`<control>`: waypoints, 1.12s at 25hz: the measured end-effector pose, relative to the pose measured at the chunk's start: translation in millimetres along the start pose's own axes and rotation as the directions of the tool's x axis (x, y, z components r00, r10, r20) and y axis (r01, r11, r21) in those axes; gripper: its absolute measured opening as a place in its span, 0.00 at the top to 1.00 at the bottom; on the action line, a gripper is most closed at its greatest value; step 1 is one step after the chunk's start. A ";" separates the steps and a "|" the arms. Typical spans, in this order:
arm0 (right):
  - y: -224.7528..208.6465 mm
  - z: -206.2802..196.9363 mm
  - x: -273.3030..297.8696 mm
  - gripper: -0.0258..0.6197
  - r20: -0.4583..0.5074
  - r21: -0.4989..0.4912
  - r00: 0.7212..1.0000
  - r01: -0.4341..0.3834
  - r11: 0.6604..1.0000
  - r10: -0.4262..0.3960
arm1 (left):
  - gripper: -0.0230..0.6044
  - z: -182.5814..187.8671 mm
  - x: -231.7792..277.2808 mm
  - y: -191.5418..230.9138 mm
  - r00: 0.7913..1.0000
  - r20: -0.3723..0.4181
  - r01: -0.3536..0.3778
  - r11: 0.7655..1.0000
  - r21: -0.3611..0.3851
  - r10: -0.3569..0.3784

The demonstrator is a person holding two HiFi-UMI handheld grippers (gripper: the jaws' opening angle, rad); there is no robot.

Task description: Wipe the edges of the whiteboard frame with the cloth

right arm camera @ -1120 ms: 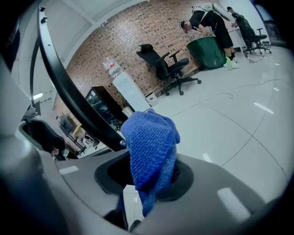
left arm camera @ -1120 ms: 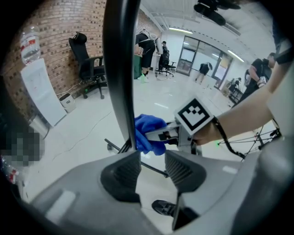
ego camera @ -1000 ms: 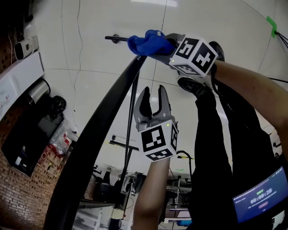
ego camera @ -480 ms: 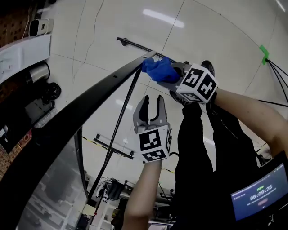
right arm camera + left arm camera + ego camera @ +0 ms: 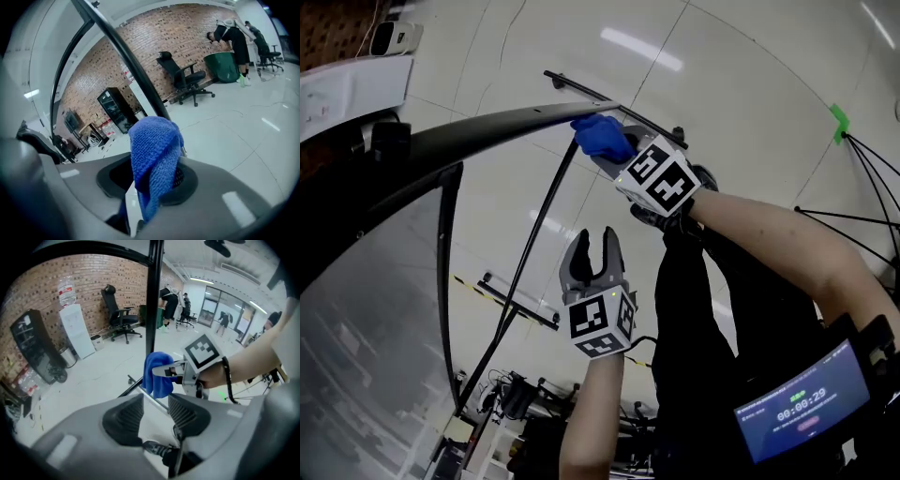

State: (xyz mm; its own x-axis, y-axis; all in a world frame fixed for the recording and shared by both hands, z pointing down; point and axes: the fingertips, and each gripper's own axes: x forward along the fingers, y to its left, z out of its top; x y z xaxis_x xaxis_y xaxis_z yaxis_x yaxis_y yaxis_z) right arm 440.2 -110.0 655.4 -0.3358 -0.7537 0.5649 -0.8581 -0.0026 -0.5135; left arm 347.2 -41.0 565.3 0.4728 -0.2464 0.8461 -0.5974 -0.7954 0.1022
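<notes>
The whiteboard frame [image 5: 502,122] runs as a dark edge from the left up to a corner near the middle of the head view. A blue cloth [image 5: 598,134] sits right at that corner, bunched between the jaws of my right gripper [image 5: 614,150], which is shut on it. In the right gripper view the cloth [image 5: 154,152] hangs over the pads, with the frame bar [image 5: 123,57] behind. My left gripper [image 5: 594,246] hovers lower, apart from the frame, open and empty. The left gripper view shows its pads [image 5: 124,420] bare, with the cloth [image 5: 157,373] and frame bar [image 5: 153,296] ahead.
The board's stand foot [image 5: 614,101] and legs cross the glossy floor below. Black trouser legs and shoes [image 5: 694,300] stand on the right. Tripod legs [image 5: 862,155] and a green tape mark [image 5: 837,117] lie at far right. A brick wall, water dispenser [image 5: 75,331] and office chair [image 5: 119,315] lie beyond.
Both grippers have risen, the right one keeping the cloth by the frame's corner. The board surface now fills more of the left of the head view.
</notes>
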 end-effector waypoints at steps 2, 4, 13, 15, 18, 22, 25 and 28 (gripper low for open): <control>7.4 2.3 9.5 0.78 -0.022 -0.082 1.000 0.018 0.996 -0.019 | 0.70 -4.2 -10.5 2.0 1.000 0.018 -0.010 0.999 -0.036 0.010; 8.3 2.7 21.1 0.78 -0.031 -0.183 0.998 0.044 0.982 -0.050 | 0.70 -10.6 -13.8 -2.0 0.999 0.035 0.004 0.999 -0.052 -0.002; -49.1 8.2 69.8 0.79 0.044 -0.476 0.916 0.369 0.798 -0.398 | 0.70 -74.2 -32.8 -2.1 0.996 0.064 0.078 0.980 -0.185 -0.067; -46.4 -4.2 80.7 0.79 0.010 -0.519 0.902 0.374 0.769 -0.432 | 0.70 -83.3 -47.2 15.6 0.995 0.081 0.072 0.978 -0.193 -0.057; -42.1 -7.7 89.6 0.79 -0.009 -0.524 0.897 0.373 0.766 -0.443 | 0.70 -86.2 -61.1 45.6 0.992 0.123 0.043 0.986 -0.162 -0.023; -12.7 -22.7 100.5 0.79 -0.125 -0.512 0.926 0.247 0.822 -0.356 | 0.70 -88.5 -72.3 81.5 0.984 0.172 -0.016 0.984 -0.178 0.047; 10.3 -45.8 104.0 0.79 -0.186 -0.535 0.937 0.156 0.830 -0.296 | 0.70 -95.2 -77.7 88.1 0.973 0.207 -0.053 0.972 -0.229 0.102; 14.3 -57.1 104.3 0.79 -0.182 -0.551 0.937 0.155 0.820 -0.299 | 0.70 -104.1 -88.3 90.1 0.966 0.231 -0.057 0.967 -0.247 0.116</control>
State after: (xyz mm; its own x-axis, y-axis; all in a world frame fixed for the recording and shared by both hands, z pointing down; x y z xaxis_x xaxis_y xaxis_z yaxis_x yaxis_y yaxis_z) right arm 370.7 -151.2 743.8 -0.1286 -0.5858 0.8002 -0.9698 0.2429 0.0220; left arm 184.2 -33.3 554.3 0.5373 -0.4580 0.7082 -0.7648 -0.6185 0.1803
